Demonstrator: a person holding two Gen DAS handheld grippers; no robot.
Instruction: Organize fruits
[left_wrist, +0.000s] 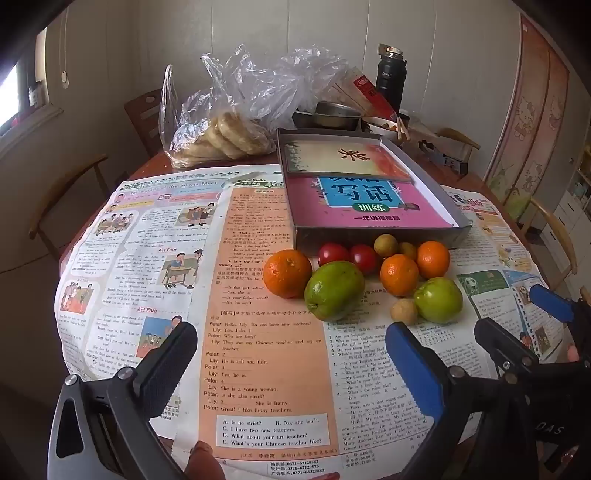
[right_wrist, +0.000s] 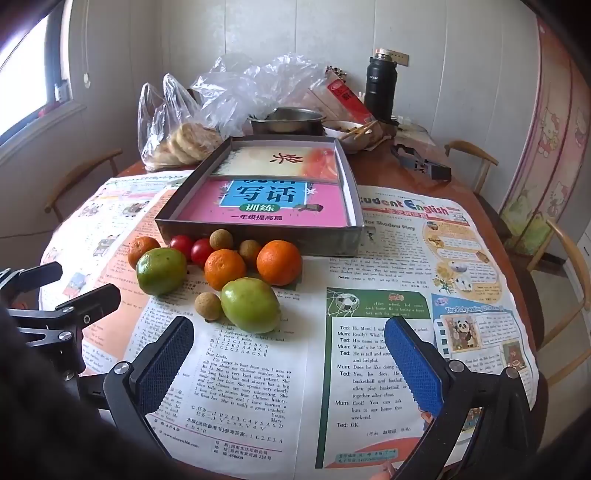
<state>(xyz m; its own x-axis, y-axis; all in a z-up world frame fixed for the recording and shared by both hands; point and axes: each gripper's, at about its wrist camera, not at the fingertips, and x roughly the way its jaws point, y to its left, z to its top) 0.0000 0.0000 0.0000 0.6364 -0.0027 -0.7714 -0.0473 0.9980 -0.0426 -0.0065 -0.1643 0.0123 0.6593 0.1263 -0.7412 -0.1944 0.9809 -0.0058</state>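
Note:
A cluster of fruit lies on newspaper in front of a shallow grey box (left_wrist: 380, 238) (right_wrist: 258, 236). It holds three oranges (left_wrist: 287, 273) (right_wrist: 279, 262), two green fruits (left_wrist: 334, 290) (right_wrist: 250, 305), two red tomatoes (left_wrist: 333, 253) (right_wrist: 202, 251) and several small brown longans (left_wrist: 404, 310) (right_wrist: 208, 306). My left gripper (left_wrist: 291, 354) is open and empty, held back near the table's front edge. My right gripper (right_wrist: 290, 350) is open and empty, just short of the nearest green fruit. The right gripper also shows at the right in the left wrist view (left_wrist: 517, 317).
The box holds a pink book (left_wrist: 365, 206) (right_wrist: 269, 203). Behind it are a plastic bag of flatbreads (left_wrist: 221, 136) (right_wrist: 184, 142), a steel bowl (left_wrist: 336, 114) (right_wrist: 288, 120), a black flask (left_wrist: 390, 79) (right_wrist: 380, 85) and chopsticks. Wooden chairs ring the round table (right_wrist: 476, 206).

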